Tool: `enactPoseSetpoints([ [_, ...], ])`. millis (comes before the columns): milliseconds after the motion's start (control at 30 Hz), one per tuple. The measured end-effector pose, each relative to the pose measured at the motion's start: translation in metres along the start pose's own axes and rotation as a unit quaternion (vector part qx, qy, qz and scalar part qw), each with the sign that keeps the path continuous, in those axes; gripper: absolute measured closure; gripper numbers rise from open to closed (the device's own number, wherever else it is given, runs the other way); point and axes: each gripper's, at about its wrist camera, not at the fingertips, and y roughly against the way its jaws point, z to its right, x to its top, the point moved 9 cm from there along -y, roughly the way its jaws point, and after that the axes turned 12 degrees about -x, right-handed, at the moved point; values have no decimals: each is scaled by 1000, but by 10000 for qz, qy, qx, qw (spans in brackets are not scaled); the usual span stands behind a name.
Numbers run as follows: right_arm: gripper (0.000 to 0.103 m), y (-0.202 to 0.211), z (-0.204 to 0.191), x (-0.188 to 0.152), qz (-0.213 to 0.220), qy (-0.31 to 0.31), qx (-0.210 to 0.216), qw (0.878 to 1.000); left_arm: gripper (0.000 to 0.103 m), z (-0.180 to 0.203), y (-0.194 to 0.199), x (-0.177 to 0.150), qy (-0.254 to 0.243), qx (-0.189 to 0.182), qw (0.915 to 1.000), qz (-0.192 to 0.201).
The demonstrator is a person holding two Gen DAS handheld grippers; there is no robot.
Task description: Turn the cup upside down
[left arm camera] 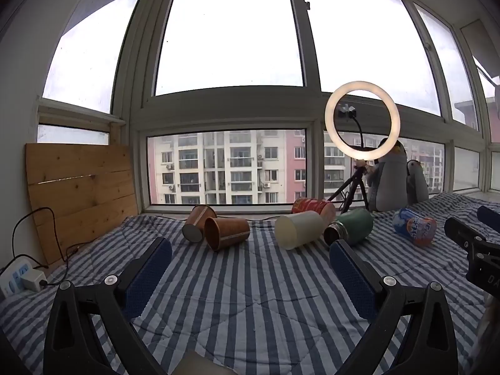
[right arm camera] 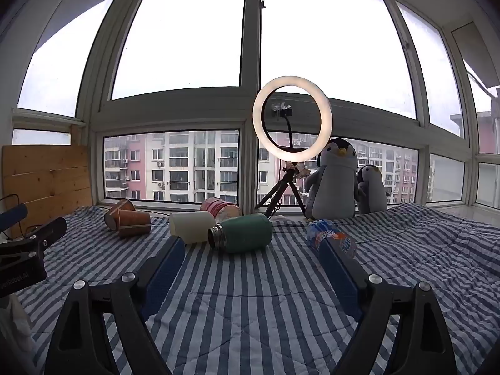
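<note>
Several cups lie on their sides on the striped quilt [left arm camera: 250, 287]. Two brown paper cups [left arm camera: 226, 232] [left arm camera: 198, 223] lie at the left, a white cup [left arm camera: 298, 229] in the middle, a red printed cup [left arm camera: 314, 207] behind it, a green flask [left arm camera: 351, 226] and a blue-orange cup [left arm camera: 414, 226] at the right. My left gripper [left arm camera: 250, 250] is open and empty, short of the brown and white cups. My right gripper [right arm camera: 253, 247] is open and empty, just short of the green flask [right arm camera: 240, 232]; its right finger overlaps the blue-orange cup [right arm camera: 331, 236].
A lit ring light [right arm camera: 292, 125] on a tripod and two plush penguins [right arm camera: 336, 178] stand by the window. A wooden board [left arm camera: 81, 197] leans at the left, with a power strip [left arm camera: 18, 276] and cable beside it. The right gripper shows at the left view's edge [left arm camera: 472, 243].
</note>
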Motion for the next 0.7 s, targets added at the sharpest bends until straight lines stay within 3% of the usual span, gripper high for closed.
enactPoseSetpoints([
  [700, 14, 0, 1, 0, 8, -52, 10, 10000, 1, -1, -4, 0, 114, -16, 9999, -38],
])
